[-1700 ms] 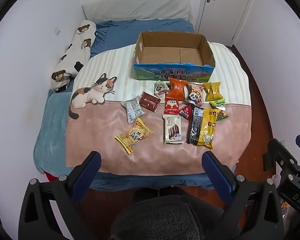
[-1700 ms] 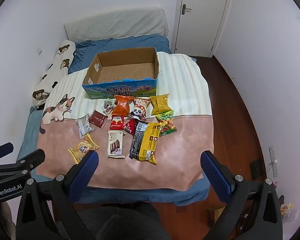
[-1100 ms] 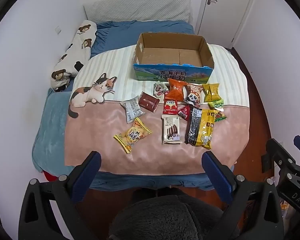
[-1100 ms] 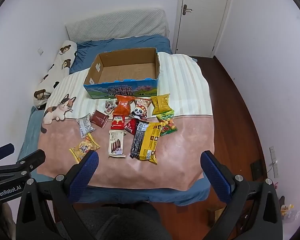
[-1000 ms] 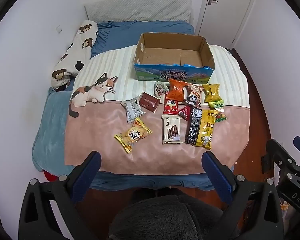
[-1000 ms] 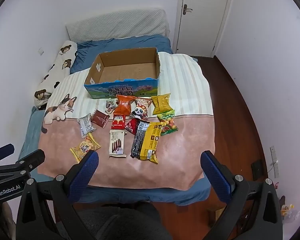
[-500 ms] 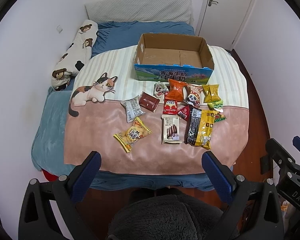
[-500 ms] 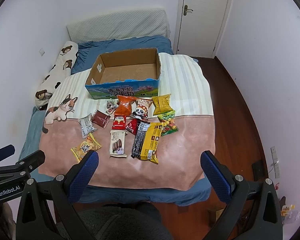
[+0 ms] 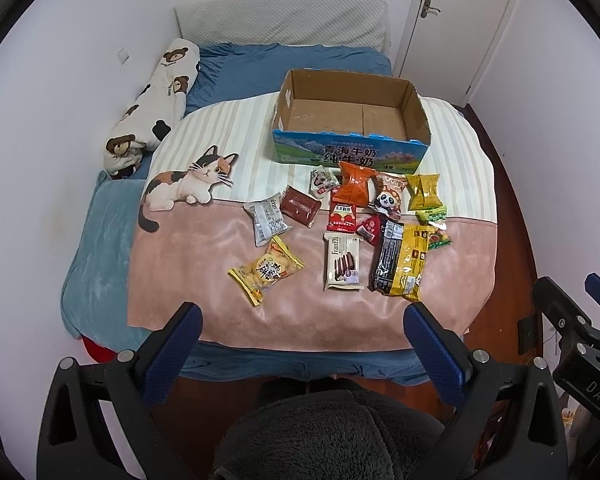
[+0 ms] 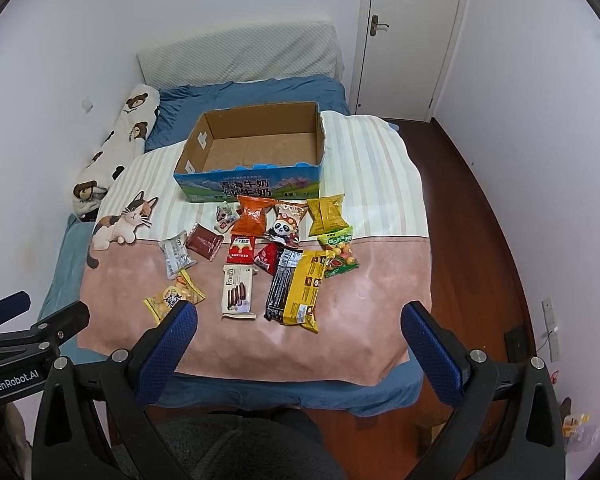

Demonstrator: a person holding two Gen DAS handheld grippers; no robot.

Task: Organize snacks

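Note:
An open, empty cardboard box (image 9: 350,120) (image 10: 256,152) with a blue printed front stands on the bed. Several snack packs lie in front of it: an orange bag (image 9: 354,190) (image 10: 253,214), a Franzzi wafer pack (image 9: 342,266) (image 10: 239,291), a yellow-and-black pack (image 9: 402,264) (image 10: 298,290), a yellow cookie bag (image 9: 265,274) (image 10: 174,297). My left gripper (image 9: 300,326) and right gripper (image 10: 300,320) are open and empty, held side by side above the bed's near edge, short of the snacks.
The snacks lie on a pink and striped blanket with a cat print (image 9: 188,188) (image 10: 122,224). A bear-print pillow (image 9: 152,108) lies along the left wall. A white door (image 10: 412,32) stands at the back right. Wooden floor (image 10: 480,240) runs along the bed's right side.
Both grippers have drifted slightly back and up, so the bed and snacks sit a little farther off. Nothing on the bed has moved.

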